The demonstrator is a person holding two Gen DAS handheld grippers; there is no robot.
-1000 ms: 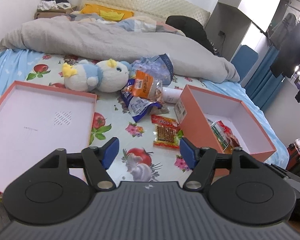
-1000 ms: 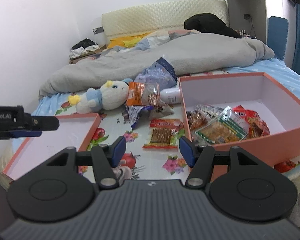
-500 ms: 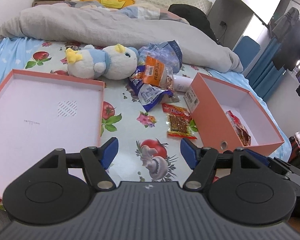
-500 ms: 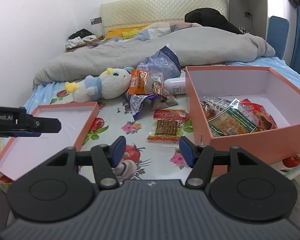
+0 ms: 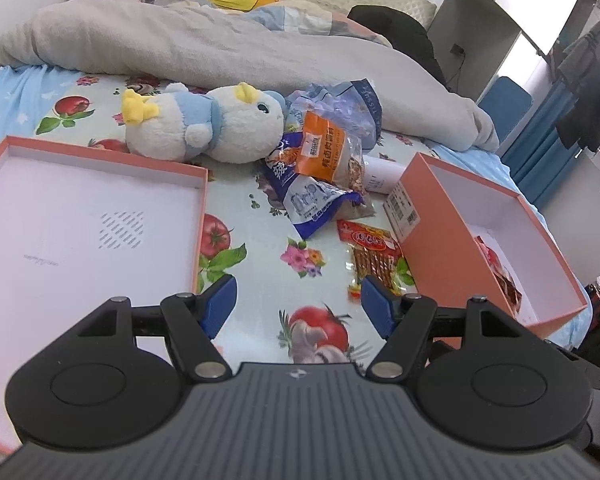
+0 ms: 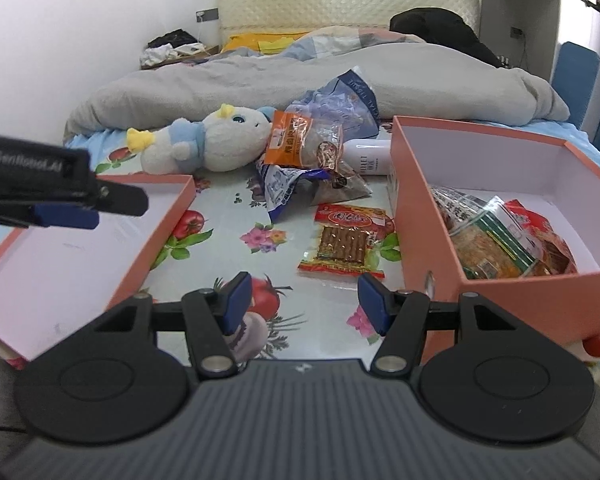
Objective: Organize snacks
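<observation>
While both my left gripper [image 5: 298,306] and right gripper [image 6: 304,300] gape empty, a few packets sit boxed [image 6: 500,240]; the red pack [image 6: 346,244] and orange bag [image 6: 300,140] wait.

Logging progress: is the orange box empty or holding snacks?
Holding snacks: the orange box contains several snack packets; its lid lies apart.

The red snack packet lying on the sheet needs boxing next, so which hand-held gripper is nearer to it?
Right, narrowly. The right hand-held gripper hovers open just short of the red snack packet; the left hand-held gripper, also open, sits slightly farther back, toward the lid side.
</observation>
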